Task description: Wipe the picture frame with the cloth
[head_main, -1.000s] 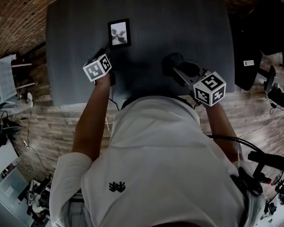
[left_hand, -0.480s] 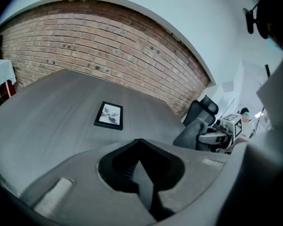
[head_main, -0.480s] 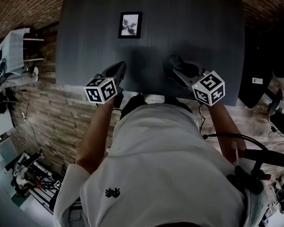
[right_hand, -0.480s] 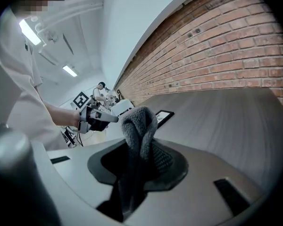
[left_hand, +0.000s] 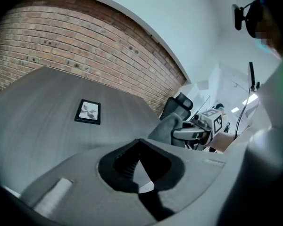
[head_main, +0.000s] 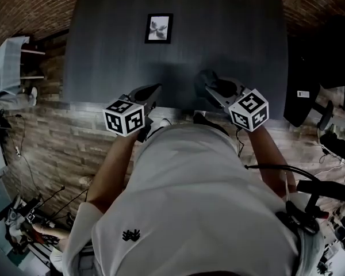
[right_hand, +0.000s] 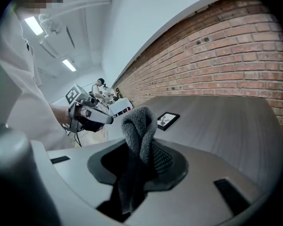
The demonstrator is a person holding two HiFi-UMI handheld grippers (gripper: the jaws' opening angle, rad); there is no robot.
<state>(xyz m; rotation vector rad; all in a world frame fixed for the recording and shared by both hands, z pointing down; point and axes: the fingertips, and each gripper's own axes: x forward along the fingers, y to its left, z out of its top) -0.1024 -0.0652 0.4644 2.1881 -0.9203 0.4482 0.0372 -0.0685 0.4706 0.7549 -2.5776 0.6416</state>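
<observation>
A small black picture frame (head_main: 158, 28) lies flat on the far part of the dark grey table (head_main: 230, 33); it also shows in the left gripper view (left_hand: 88, 112) and the right gripper view (right_hand: 167, 120). My right gripper (head_main: 210, 86) hovers over the table's near edge, shut on a dark grey cloth (right_hand: 140, 133) that bunches up out of its jaws. My left gripper (head_main: 151, 92) is at the near edge too, left of the right one, its jaws together with nothing in them (left_hand: 138, 166). Both grippers are well short of the frame.
A brick wall (head_main: 34, 4) runs behind the table. A black office chair (head_main: 313, 62) stands to the right of the table. White furniture (head_main: 8, 62) sits at the far left over a wood-look floor (head_main: 52, 137).
My left gripper has pulled back from beside the frame to the table's near edge. The right gripper has stayed about where it was, still holding the cloth.
</observation>
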